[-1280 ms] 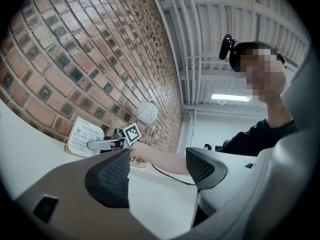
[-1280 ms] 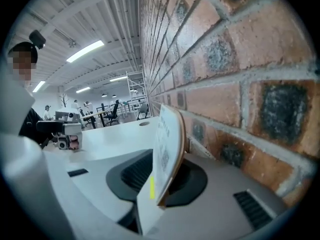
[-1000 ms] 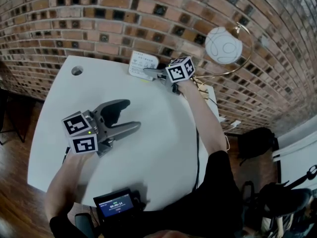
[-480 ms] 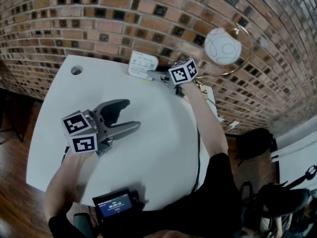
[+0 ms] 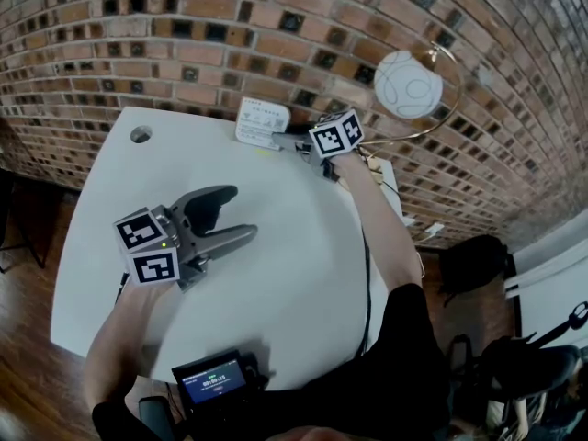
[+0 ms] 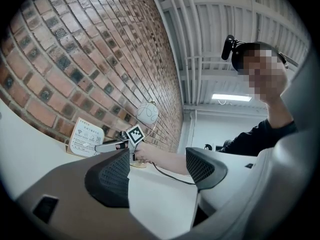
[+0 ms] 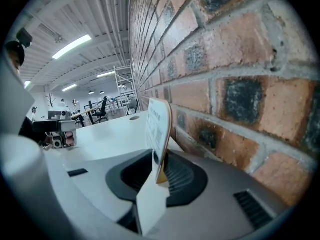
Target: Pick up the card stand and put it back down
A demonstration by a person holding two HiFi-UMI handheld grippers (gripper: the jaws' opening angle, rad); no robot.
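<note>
White rounded-corner table (image 5: 294, 283), set against a red-brown brick wall (image 5: 184, 35). Far left corner of the top: one small round cable hole (image 5: 141, 134), dark inside, contents not discernible. Left of centre: left gripper (image 5: 243, 212), grey with black ribbed inner faces and a square-marker cube at its rear, low over the tabletop, its jaws spread wide with only bare table between them. Near edge, below it: black handheld device with a lit blue screen (image 5: 213, 379). Far edge, by the wall: the card stand (image 5: 262, 122), a white printed card with rounded corners in a pale wooden foot, upright and tilted slightly back; whether its foot rests on the table cannot be told. Just right of it: right gripper (image 5: 278, 139), same make, reaching in from the right, its jaws closed on the lower part of the stand and gripping it from both faces. Alongside the person's forearm (image 5: 390, 237): thin black cable (image 5: 366, 274) trailing over the tabletop. Far right corner: white globe lamp with brass hoop frame (image 5: 407, 84).
</note>
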